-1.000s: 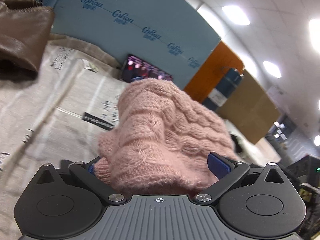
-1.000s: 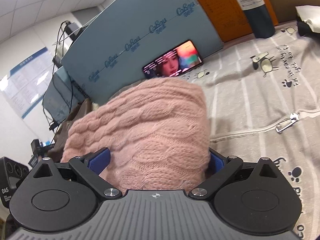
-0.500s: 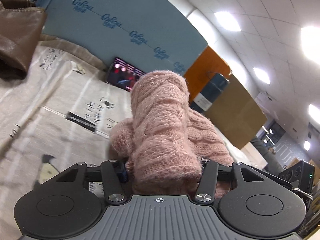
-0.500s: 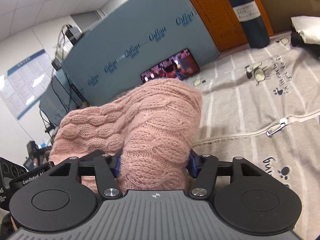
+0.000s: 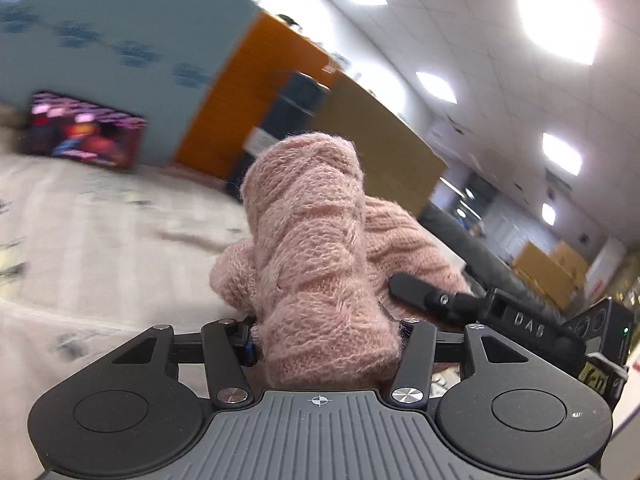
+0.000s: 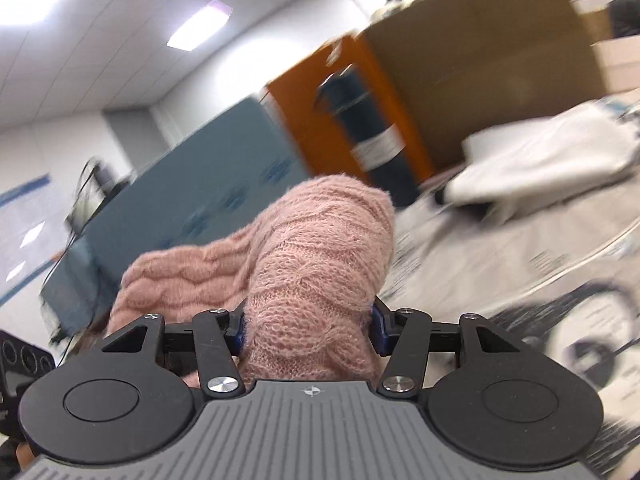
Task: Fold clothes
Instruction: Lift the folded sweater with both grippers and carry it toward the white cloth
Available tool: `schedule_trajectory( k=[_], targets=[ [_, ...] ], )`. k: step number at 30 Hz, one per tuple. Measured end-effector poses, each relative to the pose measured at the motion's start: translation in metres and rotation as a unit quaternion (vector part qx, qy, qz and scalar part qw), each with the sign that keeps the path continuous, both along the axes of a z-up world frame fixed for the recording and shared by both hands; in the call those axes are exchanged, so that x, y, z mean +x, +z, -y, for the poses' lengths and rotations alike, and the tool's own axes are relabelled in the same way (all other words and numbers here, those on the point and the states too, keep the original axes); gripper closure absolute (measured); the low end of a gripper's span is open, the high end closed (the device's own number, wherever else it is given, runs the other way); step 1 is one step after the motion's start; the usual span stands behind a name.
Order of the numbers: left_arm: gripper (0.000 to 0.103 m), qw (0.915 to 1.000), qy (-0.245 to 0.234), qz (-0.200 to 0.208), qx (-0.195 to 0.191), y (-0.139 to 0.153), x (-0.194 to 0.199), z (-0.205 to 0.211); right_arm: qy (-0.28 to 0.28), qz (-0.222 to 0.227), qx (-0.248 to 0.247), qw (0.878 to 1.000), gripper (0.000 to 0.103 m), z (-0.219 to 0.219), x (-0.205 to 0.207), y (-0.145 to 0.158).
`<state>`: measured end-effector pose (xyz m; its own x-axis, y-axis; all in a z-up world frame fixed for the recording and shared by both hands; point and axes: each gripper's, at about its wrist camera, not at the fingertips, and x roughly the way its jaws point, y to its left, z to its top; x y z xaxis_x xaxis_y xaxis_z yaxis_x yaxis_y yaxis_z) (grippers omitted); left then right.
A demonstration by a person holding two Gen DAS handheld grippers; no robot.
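- Left gripper (image 5: 326, 340) clamps a bunched roll of the pink knit sweater (image 5: 312, 248); right gripper (image 6: 308, 332) pinches another
- Sweater hangs between them above the printed sheet (image 6: 500, 280)
- Keep both grips level, knit taut, lowering evenly

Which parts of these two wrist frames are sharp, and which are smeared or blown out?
Left wrist view: pink sweater and left gripper sharp; bedsheet, phone screen and blue board motion-blurred; ceiling lights glare white. Right wrist view: sweater and right gripper crisp; white folded cloth, orange panel and sheet print streaked; fisheye bends the walls in both.
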<state>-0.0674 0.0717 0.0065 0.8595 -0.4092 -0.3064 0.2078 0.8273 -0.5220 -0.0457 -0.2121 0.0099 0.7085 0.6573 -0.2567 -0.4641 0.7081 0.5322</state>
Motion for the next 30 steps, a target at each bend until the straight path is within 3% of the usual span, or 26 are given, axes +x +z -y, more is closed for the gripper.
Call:
schedule_trajectory(
  k=[8,13,17,21,27,30],
  targets=[
    [0.053,0.9963,-0.032,0.08,0.001,0.031,0.079,0.059,-0.102,0.074,0.001,0.992,0.056,0.049,0.037,0.031],
    [0.053,0.9908,-0.026,0.132,-0.013,0.051,0.127,0.088,-0.179,0.153,-0.002,0.972,0.056,0.059,0.067,0.065],
    [0.053,0.9913,-0.025,0.128,-0.017,0.043,0.161,0.102,-0.224,0.192,0.003,0.956,0.056,0.063,0.089,0.061],
    [0.053,0.9951,-0.025,0.094,-0.018,0.019,0.186,0.114,-0.242,0.146,0.03,0.959,0.056,0.082,0.114,0.026],
    [0.052,0.9971,-0.029,0.06,-0.035,-0.015,0.218,0.12,-0.262,0.093,0.017,0.96,0.056,0.105,0.138,-0.002],
    [0.052,0.9985,-0.024,0.042,-0.024,-0.025,0.229,0.117,-0.267,0.079,-0.017,0.96,0.056,0.099,0.148,-0.01]
  ],
)
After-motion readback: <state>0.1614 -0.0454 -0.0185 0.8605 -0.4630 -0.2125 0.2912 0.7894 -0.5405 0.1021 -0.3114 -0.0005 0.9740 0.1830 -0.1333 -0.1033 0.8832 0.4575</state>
